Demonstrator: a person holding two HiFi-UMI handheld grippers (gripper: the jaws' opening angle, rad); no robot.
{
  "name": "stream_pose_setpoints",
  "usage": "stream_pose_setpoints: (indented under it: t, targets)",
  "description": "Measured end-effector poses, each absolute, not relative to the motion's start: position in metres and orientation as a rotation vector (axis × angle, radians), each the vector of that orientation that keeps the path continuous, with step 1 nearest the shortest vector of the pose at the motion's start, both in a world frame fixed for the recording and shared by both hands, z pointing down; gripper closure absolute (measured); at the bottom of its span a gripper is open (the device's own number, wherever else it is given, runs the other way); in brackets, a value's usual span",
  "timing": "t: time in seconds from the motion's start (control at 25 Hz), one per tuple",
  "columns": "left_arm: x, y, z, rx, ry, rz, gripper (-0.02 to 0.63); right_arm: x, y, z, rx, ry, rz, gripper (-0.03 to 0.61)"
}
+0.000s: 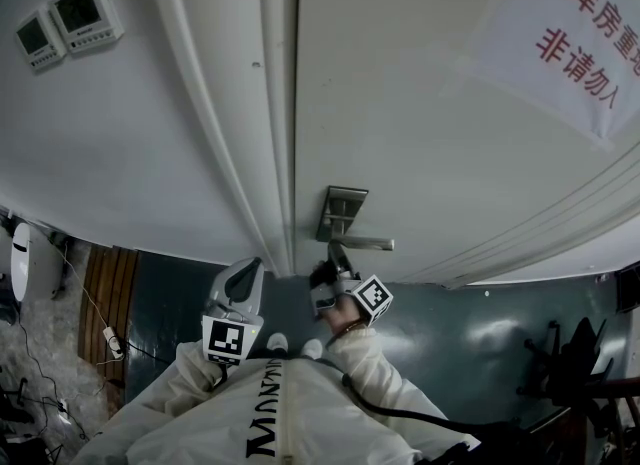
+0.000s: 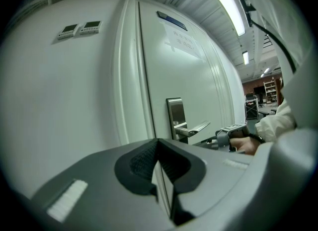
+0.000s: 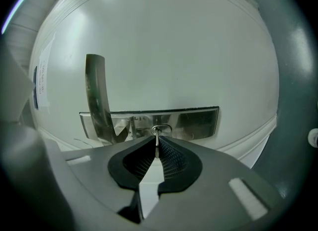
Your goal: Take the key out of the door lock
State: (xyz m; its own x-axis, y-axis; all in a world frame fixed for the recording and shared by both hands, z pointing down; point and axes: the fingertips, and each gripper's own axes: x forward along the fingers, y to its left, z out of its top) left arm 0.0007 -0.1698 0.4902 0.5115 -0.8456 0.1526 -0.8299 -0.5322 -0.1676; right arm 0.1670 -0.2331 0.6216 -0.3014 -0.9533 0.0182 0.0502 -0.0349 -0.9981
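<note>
A thin metal key (image 3: pixel 157 136) sticks out of the keyhole in the steel lock plate (image 3: pixel 194 121) on the white door. My right gripper (image 3: pixel 157 143) is shut on the key, whose blade stands edge-on between the black pads. The door handle (image 3: pixel 97 96) juts from the same plate. In the head view the right gripper (image 1: pixel 335 258) points at the door just below the lock plate (image 1: pixel 342 215) and the handle (image 1: pixel 365 243). My left gripper (image 1: pixel 250 271) hangs left of it, near the door frame, shut with nothing in it (image 2: pixel 158 143).
Two wall control panels (image 1: pixel 70 18) sit left of the door frame (image 1: pixel 240 153). A paper sign (image 1: pixel 570 33) with red characters hangs on the door at upper right. A dark chair (image 1: pixel 570 353) stands on the floor at the right.
</note>
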Motion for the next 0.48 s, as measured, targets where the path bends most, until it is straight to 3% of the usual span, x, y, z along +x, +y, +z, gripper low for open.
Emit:
stream_pose_setpoints:
  t: [0.48]
  targets:
    - [0.005, -0.177, 0.495, -2.682, 1.475, -0.339, 0.614, 0.164, -0.222, 0.618, -1.036, 1.369, -1.455, 0.557]
